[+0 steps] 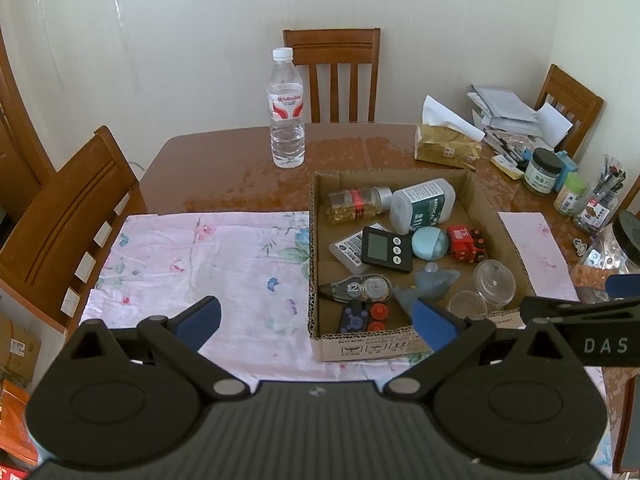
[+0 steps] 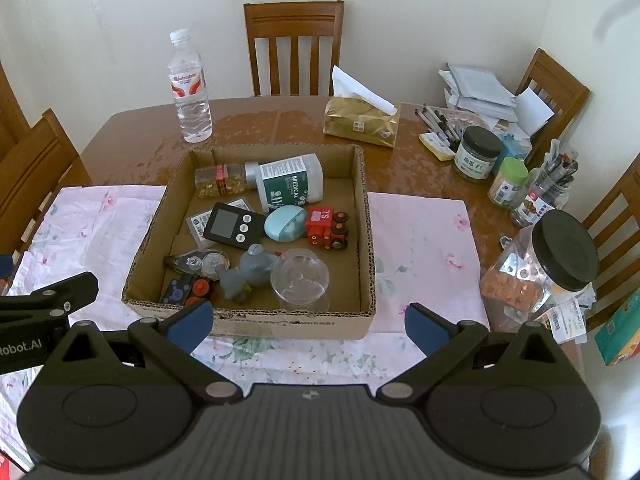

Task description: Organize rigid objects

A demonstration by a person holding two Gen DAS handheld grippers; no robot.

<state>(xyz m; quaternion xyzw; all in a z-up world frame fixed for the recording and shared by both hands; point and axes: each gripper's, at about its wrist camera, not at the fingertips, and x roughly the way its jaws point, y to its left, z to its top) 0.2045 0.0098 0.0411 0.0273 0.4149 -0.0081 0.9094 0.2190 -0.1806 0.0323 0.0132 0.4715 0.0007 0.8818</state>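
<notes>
Most of the small rigid things already lie inside the cardboard box [image 2: 248, 320], which sits on a floral cloth [image 1: 192, 264] spread over the desk [image 1: 224, 168]; to my eye the sorting looks well advanced or not yet unpacked, and I cannot tell which. Outside the box only the water bottle [image 2: 188, 92] stands alone on the far desk, and right-hand clutter looks unrelated.

Inside, going down in size: a white bottle [image 2: 290, 186] with a green label reading "MEDICAL" lies on its side, touching a capsule bottle [image 2: 224, 180]. Nearer sit a black timer [image 2: 234, 226], a red toy train [image 2: 326, 226] marked "TS", a pale blue oval case [image 2: 284, 224], a clear round container [image 2: 300, 278], a grey figure [image 2: 250, 270] and a correction tape [image 2: 198, 262] marked "12m".

The left tool [image 1: 316, 322] hangs over the cloth at the box's near corner, spread and holding nothing. The right tool [image 2: 306, 326] hovers before the box's near wall, likewise spread and empty. "DAS" shows on one tool body, "obot.AI" on the other.
</notes>
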